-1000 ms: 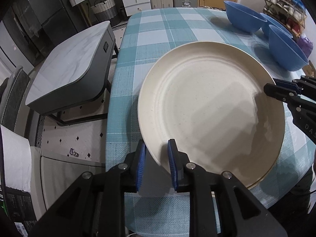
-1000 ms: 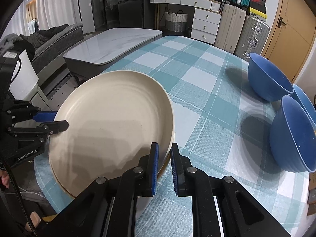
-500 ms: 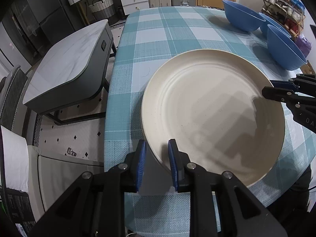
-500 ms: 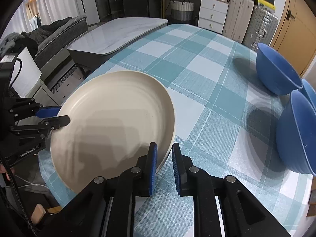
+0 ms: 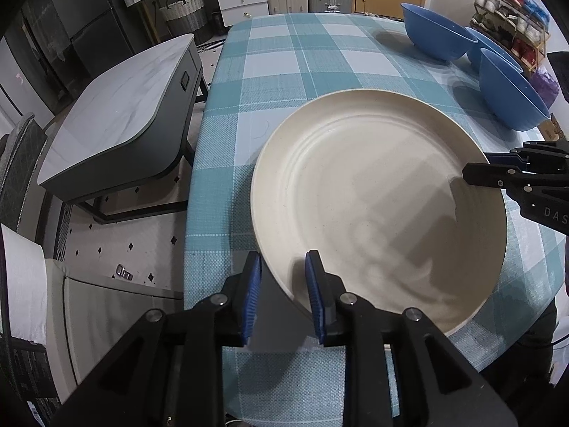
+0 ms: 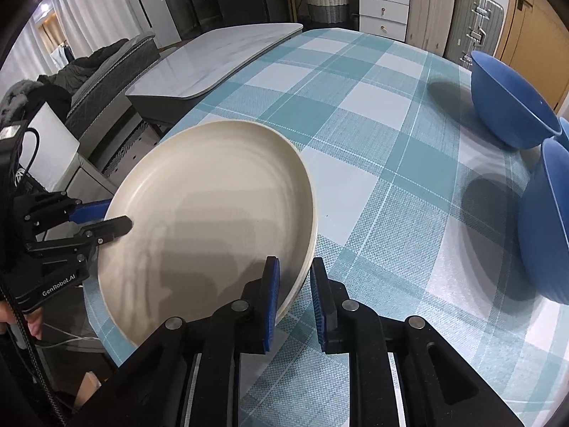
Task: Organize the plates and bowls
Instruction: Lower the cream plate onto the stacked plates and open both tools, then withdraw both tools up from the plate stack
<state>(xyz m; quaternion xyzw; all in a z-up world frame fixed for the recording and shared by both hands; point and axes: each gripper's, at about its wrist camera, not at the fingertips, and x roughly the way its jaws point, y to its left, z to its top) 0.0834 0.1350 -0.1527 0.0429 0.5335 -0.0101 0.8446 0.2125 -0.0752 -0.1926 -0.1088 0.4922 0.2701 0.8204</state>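
Observation:
A large cream plate lies flat at the near left corner of the checked table, on top of a second cream plate whose rim shows beneath it. My left gripper straddles its near rim with the jaws opening and the pads slack. On the opposite rim my right gripper also stands loose around the edge. Each gripper shows in the other's view, the left gripper and the right gripper. Three blue bowls stand at the far right.
A low grey side table stands off the table's left edge, with tiled floor below. Behind the bowls is a rack of cups. Drawers, a basket and suitcases line the back wall. A hand holds the left gripper.
The top plate came down from a raised tilt and now rests flat on the plate under it. Both pairs of jaws have widened slightly around its rim.

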